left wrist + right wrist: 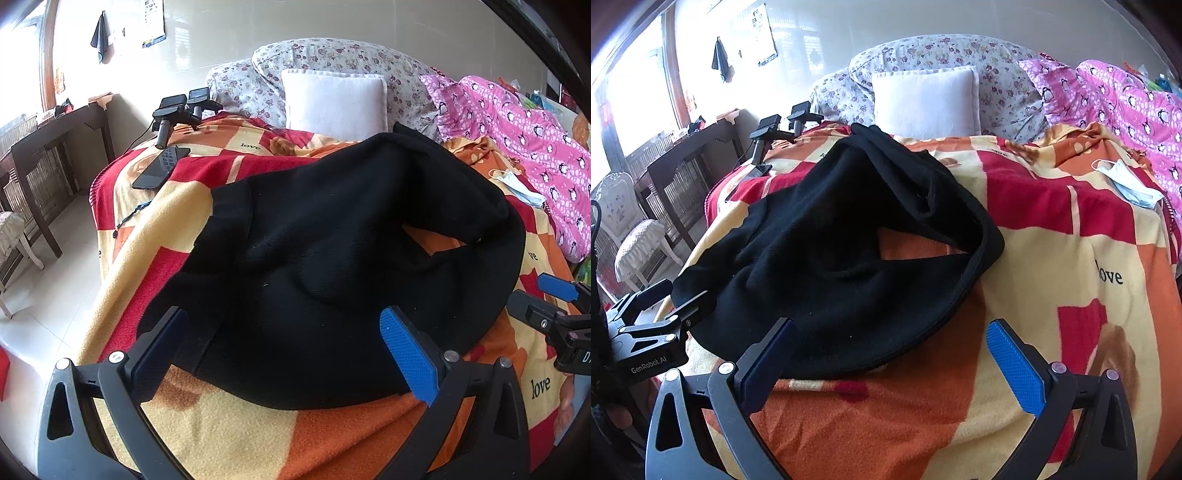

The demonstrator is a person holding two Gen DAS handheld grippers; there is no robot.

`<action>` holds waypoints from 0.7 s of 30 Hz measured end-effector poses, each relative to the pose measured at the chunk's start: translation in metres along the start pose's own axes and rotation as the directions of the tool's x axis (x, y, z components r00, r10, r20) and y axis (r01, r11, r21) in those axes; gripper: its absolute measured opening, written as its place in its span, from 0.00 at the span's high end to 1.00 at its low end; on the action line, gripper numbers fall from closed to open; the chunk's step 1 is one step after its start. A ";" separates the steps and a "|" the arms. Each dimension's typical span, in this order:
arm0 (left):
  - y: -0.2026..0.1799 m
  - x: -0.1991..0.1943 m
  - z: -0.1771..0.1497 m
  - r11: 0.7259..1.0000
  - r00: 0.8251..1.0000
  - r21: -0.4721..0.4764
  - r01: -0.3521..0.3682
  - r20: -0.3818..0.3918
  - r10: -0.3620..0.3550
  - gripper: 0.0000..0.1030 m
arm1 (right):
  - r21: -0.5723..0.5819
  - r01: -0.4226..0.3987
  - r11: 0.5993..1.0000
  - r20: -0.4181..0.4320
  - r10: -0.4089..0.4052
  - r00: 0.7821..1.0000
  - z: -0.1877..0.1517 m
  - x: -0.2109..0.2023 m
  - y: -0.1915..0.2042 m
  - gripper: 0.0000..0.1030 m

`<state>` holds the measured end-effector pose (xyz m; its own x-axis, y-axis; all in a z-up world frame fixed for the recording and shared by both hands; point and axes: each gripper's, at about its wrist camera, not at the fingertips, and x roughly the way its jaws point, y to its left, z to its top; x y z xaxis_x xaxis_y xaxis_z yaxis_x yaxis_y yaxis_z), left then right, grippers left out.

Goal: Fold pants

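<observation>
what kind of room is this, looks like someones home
Most likely a bedroom in a home: the black pants lie on a bed covered with a patterned blanket, a white pillow and floral bedding sit at its head, and a wooden desk stands by the window.

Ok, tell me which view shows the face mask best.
The right wrist view: the face mask lies whole on the blanket, ear loop visible, beside the pink penguin quilt. In the left wrist view the mask is smaller, squeezed toward the edge beyond the black pants.
</observation>
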<state>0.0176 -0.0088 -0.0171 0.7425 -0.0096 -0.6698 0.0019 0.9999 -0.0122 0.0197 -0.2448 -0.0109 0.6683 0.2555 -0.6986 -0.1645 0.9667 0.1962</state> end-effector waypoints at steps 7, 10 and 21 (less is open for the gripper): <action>-0.003 0.001 -0.001 1.000 1.000 0.008 0.005 -0.008 -0.005 0.00 | 0.007 0.008 1.000 -0.014 -0.008 1.000 -0.001 0.003 -0.003 0.01; -0.003 0.002 -0.001 1.000 1.000 0.007 0.006 -0.010 -0.006 0.00 | 0.011 0.009 1.000 -0.017 -0.009 1.000 -0.001 0.004 -0.003 0.01; -0.005 0.004 0.000 1.000 1.000 0.005 0.010 -0.019 -0.010 0.00 | 0.020 0.008 1.000 -0.030 -0.008 1.000 -0.002 0.008 -0.006 0.01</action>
<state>0.0208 -0.0142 -0.0201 0.7296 -0.0198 -0.6836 0.0129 0.9998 -0.0153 0.0242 -0.2485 -0.0189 0.6473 0.2486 -0.7206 -0.1446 0.9682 0.2041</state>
